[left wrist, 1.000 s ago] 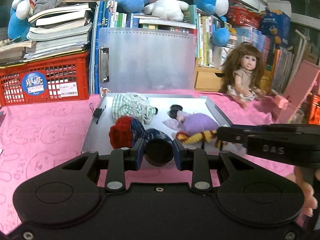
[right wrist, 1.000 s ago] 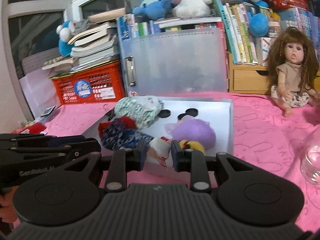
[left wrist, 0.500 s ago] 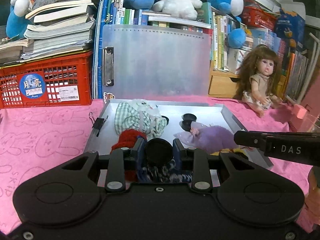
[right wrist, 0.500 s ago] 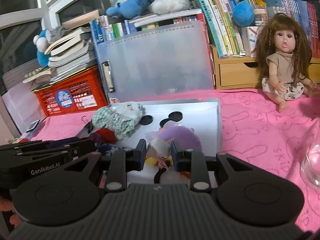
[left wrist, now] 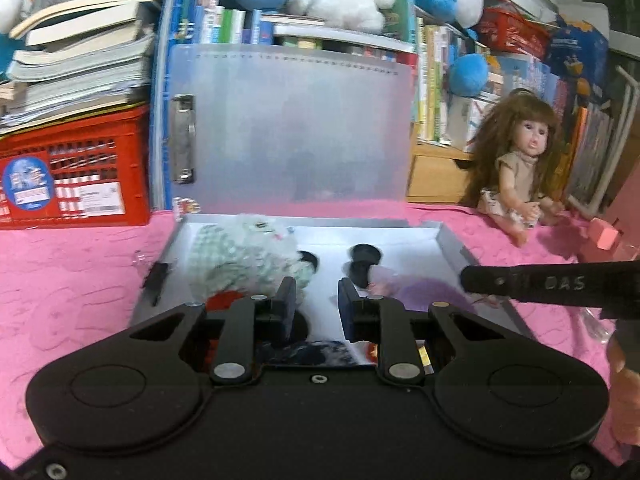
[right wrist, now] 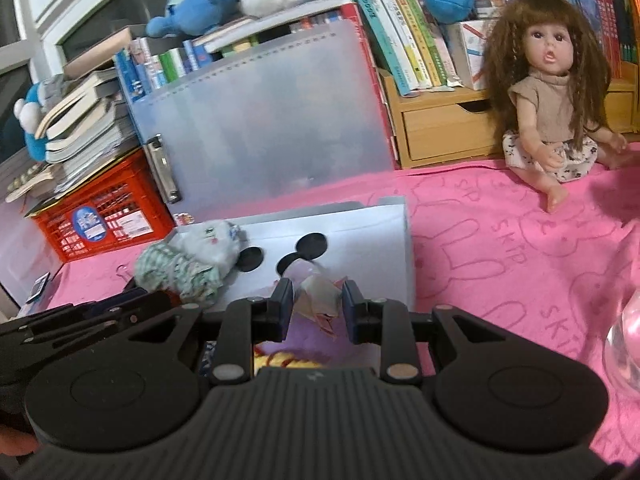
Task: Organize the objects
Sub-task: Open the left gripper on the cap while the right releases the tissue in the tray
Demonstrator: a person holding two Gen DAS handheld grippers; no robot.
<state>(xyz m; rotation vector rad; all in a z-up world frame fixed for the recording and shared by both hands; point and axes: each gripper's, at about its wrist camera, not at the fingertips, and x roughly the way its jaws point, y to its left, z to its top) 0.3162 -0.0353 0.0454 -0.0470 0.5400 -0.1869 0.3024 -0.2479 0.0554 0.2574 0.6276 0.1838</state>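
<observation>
**Condition**

The left gripper (left wrist: 318, 306) is clenched to its narrowest. Bare tray (left wrist: 452, 240) shows through the slot between its pads. A dark round shape and navy fabric lie just under the pads at bottom centre of the left view, and it cannot be told whether either is pinched.

The right gripper (right wrist: 317, 308) is clamped on a pale flap of the purple toy (right wrist: 304, 334), low in the centre of the right view. The rest of that toy lies beneath the jaws in the near part of the tray. The checked toy (right wrist: 188, 268) rests at the tray's left side, partly over one of two black discs printed on the floor.

**Hazards**

1. Loss of grip. Only a thin, soft flap is held (the bulk hangs below it). The flap could be pulled out of the pads if the toy is lifted quickly or snags on the tray wall.
2. Collision. The two grippers are side by side over the same tray. The bodies could be knocked together by any sideways correction, and the flap jarred loose.
3. Displacement. The checked toy lies just beside the left jaws and could be swept over the rim.
4. Tray drag. The light tray could be shifted on the pink cloth (right wrist: 500, 260) if a toy catches its edge.
5. A glass (right wrist: 624, 344) stands at the right edge of the right view and could be struck on a wide swing to that side.
</observation>
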